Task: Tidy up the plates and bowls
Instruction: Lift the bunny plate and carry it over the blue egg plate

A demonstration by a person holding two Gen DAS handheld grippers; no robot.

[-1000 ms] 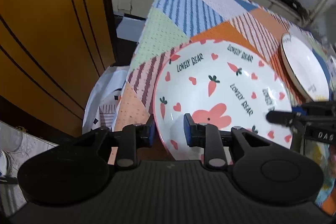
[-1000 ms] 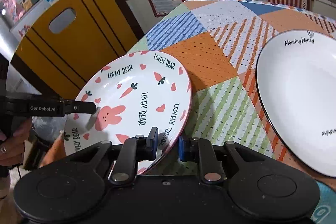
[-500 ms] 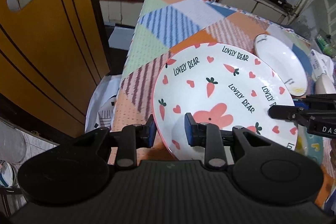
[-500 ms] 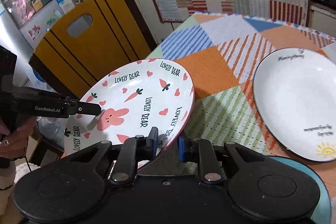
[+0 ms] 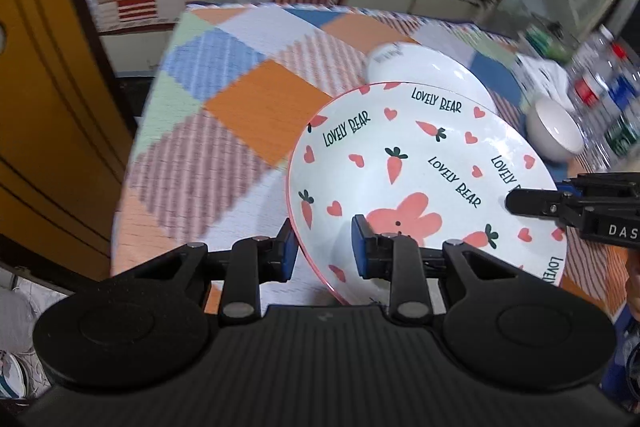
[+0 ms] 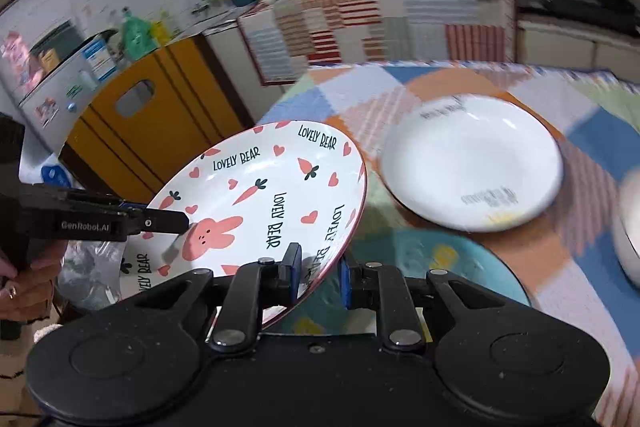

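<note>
A: Where is the carrot-and-bunny plate (image 5: 420,179) sitting right now?

B: It is hanging in the air above the patchwork tablecloth (image 5: 240,99), tilted, printed face up; both tools are holding it by opposite edges.

A: What is the left gripper (image 5: 325,247) doing?

B: Its jaws are straddling the pink rim on the near edge, one blue pad (image 5: 362,247) lying on the printed face by the bunny, the other below the rim; so it is gripping the plate.

A: And the right gripper (image 6: 320,273)?

B: It is doing the same on its side; one blue pad (image 6: 294,269) is pressing on the face, the other is sitting behind the rim, jaws pinching the plate's edge; in the left wrist view its black fingertip is showing over the plate at the right.

A: What else is lying on the table?

B: A plain white plate (image 6: 472,163) with small dark lettering is lying flat on the cloth beyond the lifted one, apart from it in the right wrist view; a white bowl (image 5: 554,137) is standing farther to the right, near some blurred bottles (image 5: 608,87); a pale blue plate (image 6: 432,267) is lying under the right gripper's fingers.

A: Anything beside the table?

B: A yellow-orange board (image 6: 152,123) with dark stripes and a handle hole is standing to the left; the left hand (image 6: 24,287) is showing at that edge, wrapping the tool's handle.
</note>
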